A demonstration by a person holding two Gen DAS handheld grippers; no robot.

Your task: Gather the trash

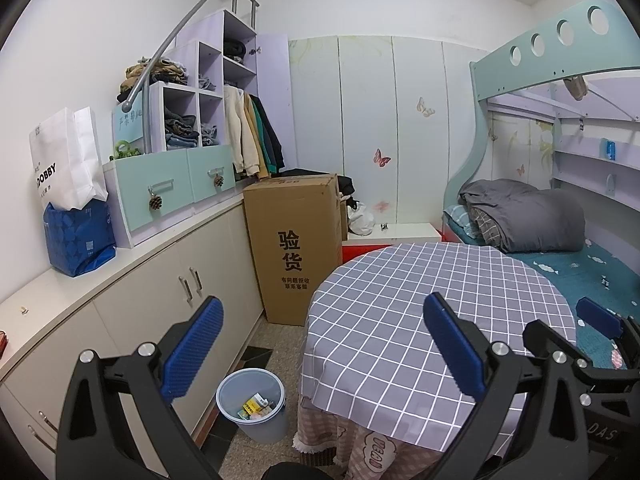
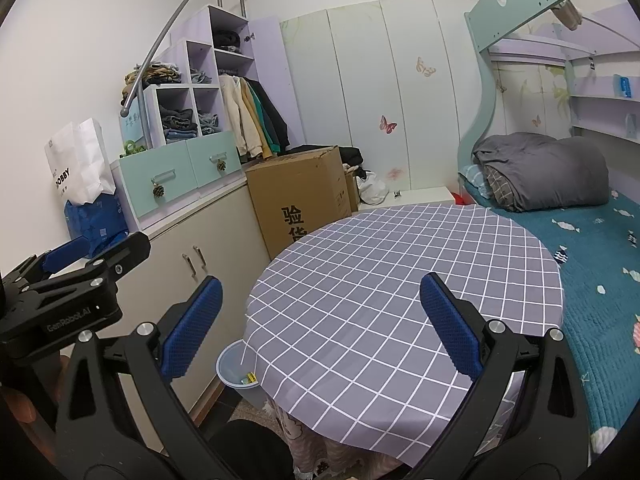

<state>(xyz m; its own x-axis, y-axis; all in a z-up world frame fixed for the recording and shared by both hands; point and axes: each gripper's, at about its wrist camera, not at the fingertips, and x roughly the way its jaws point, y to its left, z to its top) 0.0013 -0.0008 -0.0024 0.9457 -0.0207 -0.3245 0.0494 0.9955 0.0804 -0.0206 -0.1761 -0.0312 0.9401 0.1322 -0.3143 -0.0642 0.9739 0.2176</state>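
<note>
- Bin (image 1: 252, 404) on the floor holds yellow and white wrappers (image 1: 255, 405).
- Left gripper (image 1: 320, 344) wide open, empty; bin at its 7 o'clock.
- Right gripper (image 2: 320, 320) likewise, above the tabletop (image 2: 400, 264).

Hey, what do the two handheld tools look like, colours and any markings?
Both match: black plastic frames with silver screws and two blue ribbed pads each. Left tool shows white GenRobot.AI lettering on its body in the right view. Right tool has partial white letters on its side in the left view.

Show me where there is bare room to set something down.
The round table's grey checked cloth is bare all over, bordered by the tall cardboard box and the teal bed. The white cabinet top's near end is free; its far end is crowded with bags and drawers.
</note>
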